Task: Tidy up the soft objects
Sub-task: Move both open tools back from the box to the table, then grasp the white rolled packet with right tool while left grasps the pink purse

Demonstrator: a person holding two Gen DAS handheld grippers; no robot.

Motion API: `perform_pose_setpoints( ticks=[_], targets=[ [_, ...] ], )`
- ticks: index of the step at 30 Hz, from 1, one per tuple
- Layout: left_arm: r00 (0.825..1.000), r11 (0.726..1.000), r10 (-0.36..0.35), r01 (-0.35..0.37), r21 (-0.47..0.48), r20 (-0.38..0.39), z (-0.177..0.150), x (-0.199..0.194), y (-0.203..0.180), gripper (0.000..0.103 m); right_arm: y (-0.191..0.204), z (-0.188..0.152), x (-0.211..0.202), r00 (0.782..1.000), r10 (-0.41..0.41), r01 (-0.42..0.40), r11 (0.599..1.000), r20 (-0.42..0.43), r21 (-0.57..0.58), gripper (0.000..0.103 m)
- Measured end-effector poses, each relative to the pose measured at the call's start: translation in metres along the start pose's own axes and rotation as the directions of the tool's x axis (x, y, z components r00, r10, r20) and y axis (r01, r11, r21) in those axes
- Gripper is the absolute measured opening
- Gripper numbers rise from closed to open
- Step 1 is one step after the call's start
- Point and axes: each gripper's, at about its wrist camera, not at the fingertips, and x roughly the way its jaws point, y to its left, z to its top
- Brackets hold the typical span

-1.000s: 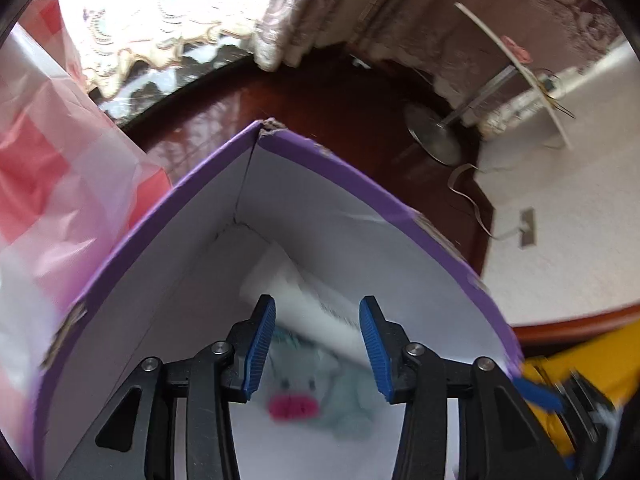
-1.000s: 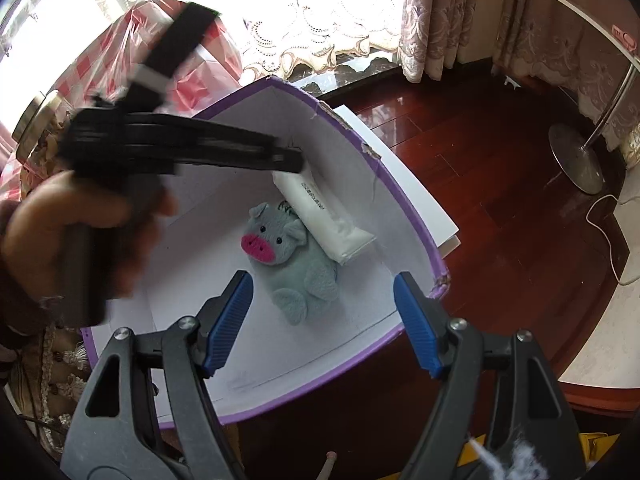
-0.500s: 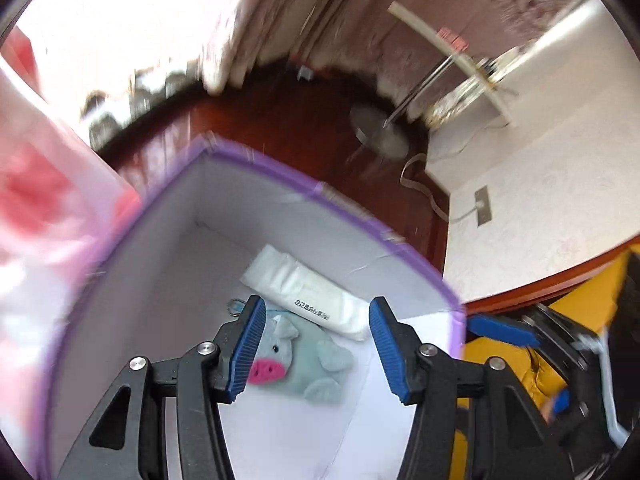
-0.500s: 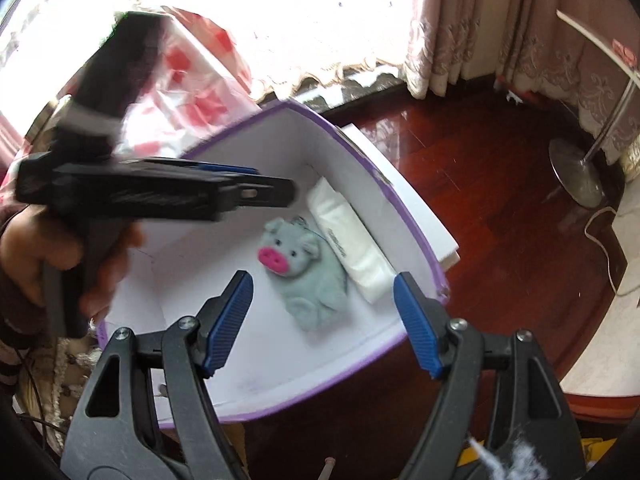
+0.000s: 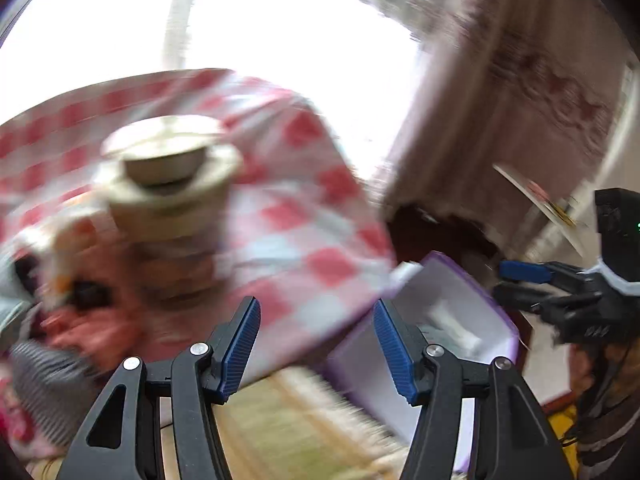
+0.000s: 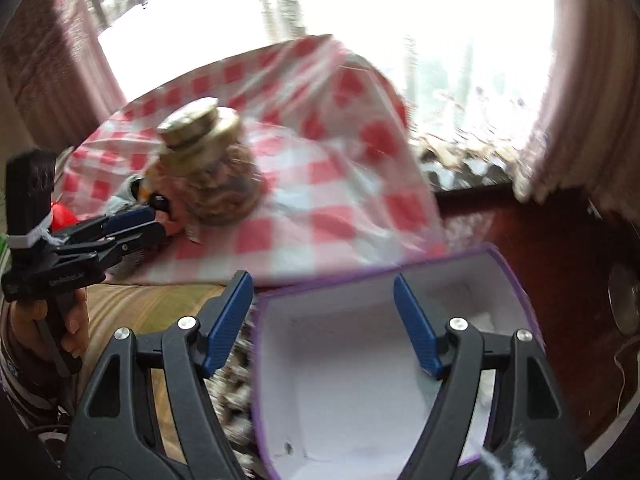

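My left gripper hangs over the edge of the red-and-white checked cloth; its jaws are opening and nothing is between them. A blurred heap of soft things lies to its left. In the right wrist view a hand holds the left gripper close to an orange and black toy. My right gripper stands open and empty above the purple box. Inside the purple box lies a white pack. The right gripper shows at the right edge.
A brass-lidded jar stands on the checked cloth; the jar is ahead and to the left of the left gripper. A striped yellow-green cushion lies below the cloth. Dark wooden floor and curtains are at the right.
Both views have swung up from the box to the checked cloth and jar. My left gripper left the box, moved left toward the soft heap, and its jaws stand wider.
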Motion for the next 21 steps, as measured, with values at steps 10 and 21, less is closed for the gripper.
perform_pose_setpoints(
  ticks=[10, 21],
  targets=[
    [0.923, 0.708, 0.385, -0.315, -0.632, -0.029, -0.079, -0.089, 0.187, 0.060, 0.119, 0.056, 0.035, 0.993, 0.118, -0.121, 0.967, -0.025, -0.222, 0.076],
    [0.836, 0.313, 0.521, -0.378, -0.871, -0.175, -0.126, -0.078, 0.241, 0.082, 0.217, 0.116, 0.091, 0.975, 0.202, -0.221, 0.907, -0.089, -0.358, 0.076]
  ],
)
